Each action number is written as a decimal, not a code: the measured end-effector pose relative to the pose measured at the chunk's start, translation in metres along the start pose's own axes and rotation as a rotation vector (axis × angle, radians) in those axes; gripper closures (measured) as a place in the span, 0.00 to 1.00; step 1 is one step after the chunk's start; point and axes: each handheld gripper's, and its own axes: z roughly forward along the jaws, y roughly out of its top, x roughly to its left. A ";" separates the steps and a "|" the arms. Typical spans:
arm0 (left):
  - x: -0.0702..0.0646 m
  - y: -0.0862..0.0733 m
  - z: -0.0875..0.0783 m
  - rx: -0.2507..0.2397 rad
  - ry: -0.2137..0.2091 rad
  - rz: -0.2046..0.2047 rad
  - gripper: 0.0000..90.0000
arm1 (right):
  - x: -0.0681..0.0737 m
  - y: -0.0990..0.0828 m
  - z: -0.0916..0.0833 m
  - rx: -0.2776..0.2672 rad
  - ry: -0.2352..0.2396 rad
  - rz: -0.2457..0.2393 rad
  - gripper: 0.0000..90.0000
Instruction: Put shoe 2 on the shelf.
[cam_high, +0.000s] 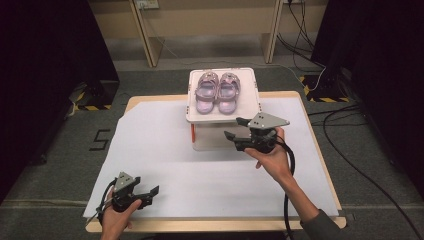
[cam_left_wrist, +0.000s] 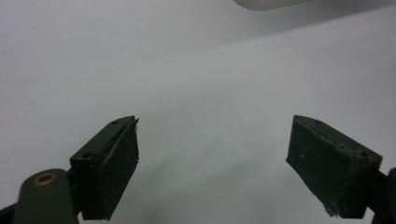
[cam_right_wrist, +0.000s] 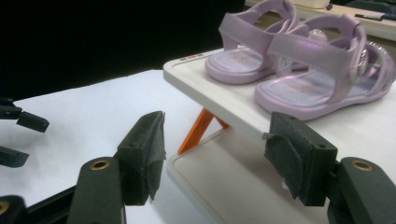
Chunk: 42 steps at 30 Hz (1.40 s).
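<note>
Sandals: lilac pair side by side on the top tier of a white two-tier stand, at the bench's far middle.
Right hand-held gripper: jaws wide, nothing between them, just beside the stand's near right corner.
Left hand-held gripper: wide, empty, at the near left.
Bench: wooden, covered with white sheet.
Room: grey carpet, cables, black-yellow hazard tape.
Writing: black "5" on the floor.

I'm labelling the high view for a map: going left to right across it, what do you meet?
Left gripper → left purple sandal → right purple sandal → right gripper, its fingers open near the white stand.
</note>
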 end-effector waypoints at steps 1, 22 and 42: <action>0.000 0.000 0.000 -0.004 0.000 0.001 0.18 | 0.001 -0.002 -0.001 0.008 0.003 -0.004 0.42; 0.000 0.001 -0.001 -0.009 0.006 -0.003 0.17 | 0.038 -0.054 0.008 0.138 0.123 -0.065 0.39; -0.002 0.000 -0.002 -0.005 -0.003 0.013 0.17 | 0.046 -0.100 -0.001 0.233 0.124 -0.053 0.35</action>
